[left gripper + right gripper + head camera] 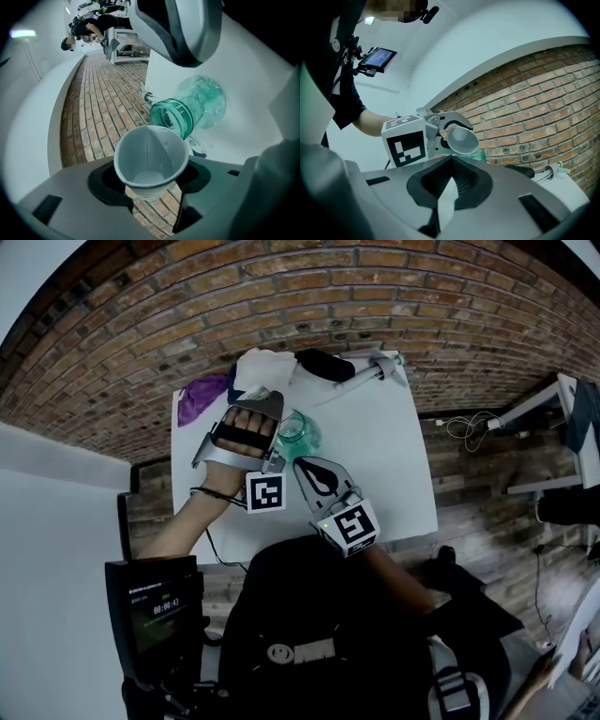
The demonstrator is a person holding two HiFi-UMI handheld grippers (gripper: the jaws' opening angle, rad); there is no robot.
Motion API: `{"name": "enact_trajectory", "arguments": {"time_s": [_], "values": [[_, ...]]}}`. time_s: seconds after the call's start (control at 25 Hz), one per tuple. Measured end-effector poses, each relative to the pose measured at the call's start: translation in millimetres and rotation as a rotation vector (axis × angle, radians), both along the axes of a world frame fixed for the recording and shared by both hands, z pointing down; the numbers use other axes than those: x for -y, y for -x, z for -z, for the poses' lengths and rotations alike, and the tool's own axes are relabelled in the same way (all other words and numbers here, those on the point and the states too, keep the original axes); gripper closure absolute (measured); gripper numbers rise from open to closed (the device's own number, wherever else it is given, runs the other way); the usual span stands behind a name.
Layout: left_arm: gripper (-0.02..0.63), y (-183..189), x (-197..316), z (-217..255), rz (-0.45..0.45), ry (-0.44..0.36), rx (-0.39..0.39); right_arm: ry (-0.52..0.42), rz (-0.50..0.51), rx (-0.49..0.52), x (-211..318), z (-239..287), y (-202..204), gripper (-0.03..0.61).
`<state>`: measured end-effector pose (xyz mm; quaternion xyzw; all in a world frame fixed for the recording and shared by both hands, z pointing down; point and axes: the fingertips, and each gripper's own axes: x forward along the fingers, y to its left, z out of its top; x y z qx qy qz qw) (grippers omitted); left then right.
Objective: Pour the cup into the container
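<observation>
On the white bench (375,446), right of a purple cloth (199,397), the left tool (277,437) pinches a white paper cup (150,161), tipped over with its rim close to the threaded mouth of the clear green plastic container (194,108). Further right, the right tool (309,470) is pressed together, empty, near the container.

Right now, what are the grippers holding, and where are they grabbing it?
The left gripper holds the white paper cup by its lower sides, near the base. The right gripper holds nothing.
</observation>
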<state>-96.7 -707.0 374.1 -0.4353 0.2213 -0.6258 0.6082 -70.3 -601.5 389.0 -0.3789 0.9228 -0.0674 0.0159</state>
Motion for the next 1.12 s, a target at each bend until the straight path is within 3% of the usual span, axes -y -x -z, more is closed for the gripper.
{"name": "enact_trajectory", "arguments": {"time_s": [0.12,0.52,0.96,1.12], "values": [[0.333,9.2,-1.2,-1.4,0.027,0.019,-0.027,0.001,0.016,0.004,-1.3,-1.2,6.3,0.578],[0.333,12.7,-0.7,-7.8,0.114,0.176,-0.27,0.015,0.01,-0.012,-4.5,3.8,-2.2,0.578],[0.331,43.5,-6.9,-45.5,0.333,0.573,-0.857,0.002,0.006,-0.05,-4.1,-0.6,4.6,0.578],[0.333,56.8,-15.6,-56.9,0.403,0.739,-1.178,0.027,0.008,-0.059,-2.7,2.1,17.7,0.578]]}}
